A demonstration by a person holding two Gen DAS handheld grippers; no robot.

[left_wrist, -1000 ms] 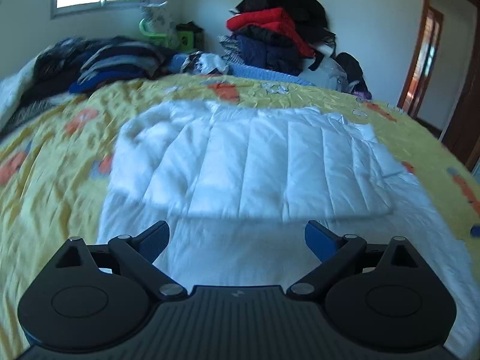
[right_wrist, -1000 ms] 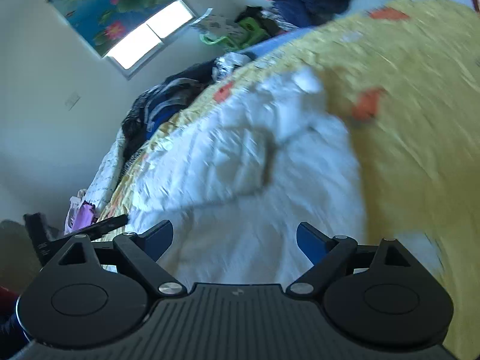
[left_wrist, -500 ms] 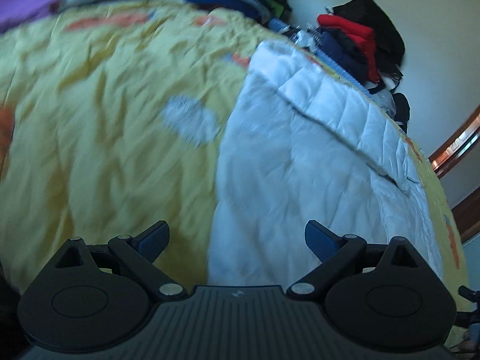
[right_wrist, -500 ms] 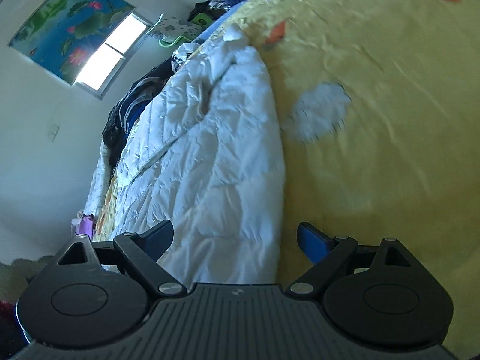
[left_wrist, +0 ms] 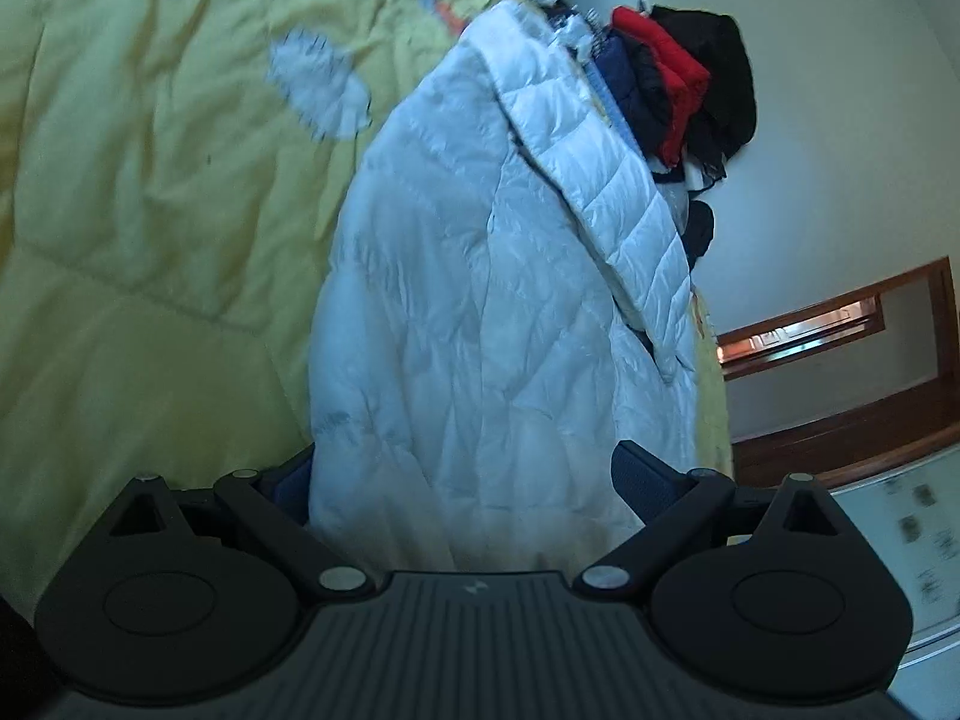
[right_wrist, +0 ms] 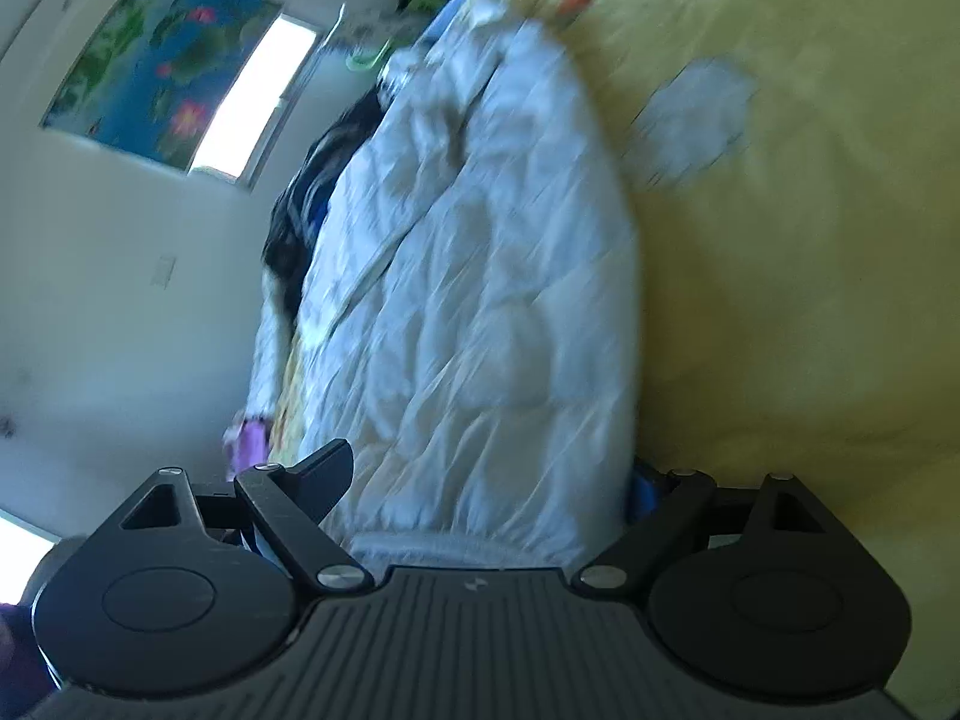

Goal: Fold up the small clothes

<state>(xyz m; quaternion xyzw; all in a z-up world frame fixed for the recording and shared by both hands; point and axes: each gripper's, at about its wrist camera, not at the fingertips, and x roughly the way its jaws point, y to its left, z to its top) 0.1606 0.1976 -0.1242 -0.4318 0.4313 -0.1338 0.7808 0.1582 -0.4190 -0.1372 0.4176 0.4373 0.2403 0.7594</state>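
Observation:
A white quilted puffer garment (left_wrist: 480, 300) lies flat on the yellow bedspread (left_wrist: 132, 240), its far part folded over itself. My left gripper (left_wrist: 462, 480) is open with its near hem between the blue-padded fingers; the left finger is partly hidden behind the cloth. In the right wrist view the same garment (right_wrist: 480, 312) runs away from my right gripper (right_wrist: 486, 480), which is open astride the opposite end of the hem. Both views are rolled sideways.
A pile of dark and red clothes (left_wrist: 678, 84) is stacked against the far wall. A wooden door frame (left_wrist: 840, 324) is at the right. A window (right_wrist: 252, 102) and more dark clothes (right_wrist: 312, 204) lie at the bed's far side.
Both grippers have dropped from above the garment to its near hem and rolled sideways. The hem now sits between each pair of open fingers.

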